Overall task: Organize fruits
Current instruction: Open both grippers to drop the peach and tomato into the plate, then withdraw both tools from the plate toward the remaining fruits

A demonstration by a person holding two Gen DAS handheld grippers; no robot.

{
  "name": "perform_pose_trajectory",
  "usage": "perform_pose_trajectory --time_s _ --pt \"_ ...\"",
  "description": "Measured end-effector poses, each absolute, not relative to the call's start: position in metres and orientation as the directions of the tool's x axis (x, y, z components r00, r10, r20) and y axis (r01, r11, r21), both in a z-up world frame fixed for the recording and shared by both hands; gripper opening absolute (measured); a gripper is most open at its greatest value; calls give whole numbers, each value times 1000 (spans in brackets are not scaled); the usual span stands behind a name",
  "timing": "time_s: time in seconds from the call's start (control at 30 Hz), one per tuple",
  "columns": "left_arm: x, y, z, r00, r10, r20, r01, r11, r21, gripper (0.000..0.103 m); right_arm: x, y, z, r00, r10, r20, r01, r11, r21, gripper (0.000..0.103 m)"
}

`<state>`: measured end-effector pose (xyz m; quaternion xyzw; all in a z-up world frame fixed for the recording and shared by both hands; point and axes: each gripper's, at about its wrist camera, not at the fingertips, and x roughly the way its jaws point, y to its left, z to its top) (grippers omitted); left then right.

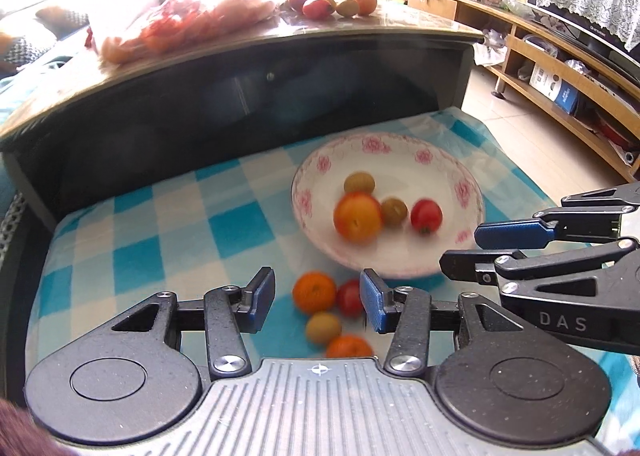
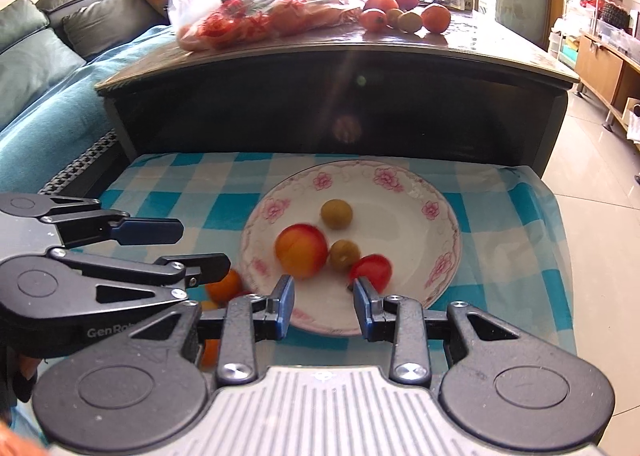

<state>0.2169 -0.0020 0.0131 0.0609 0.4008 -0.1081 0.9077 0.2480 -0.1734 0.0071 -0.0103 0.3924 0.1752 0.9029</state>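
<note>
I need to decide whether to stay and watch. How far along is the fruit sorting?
Done: four fruits lie in the floral plate, including a peach and a red tomato. In hand: nothing; the left gripper and right gripper are both empty. Left: four fruits on the checked cloth, among them an orange, plus more on the upper table.

Both wrist views look forward and steeply down along their own gripper fingers, close above the blue-and-white checked cloth (image 1: 168,232). Both share the white pink-flowered ceramic plate (image 1: 400,153), centre right in the left view, centre in the right view (image 2: 404,191). Each view shows the other gripper at its frame edge.
</note>
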Motion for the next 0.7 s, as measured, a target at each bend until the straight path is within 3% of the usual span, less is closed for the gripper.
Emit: perform_pose_trajectory --time_s 0.7 --pt "135 -10 -20 556 -232 -798 328 944 -46 56 164 -163 3 577 309 -756 -319 937 139 36"
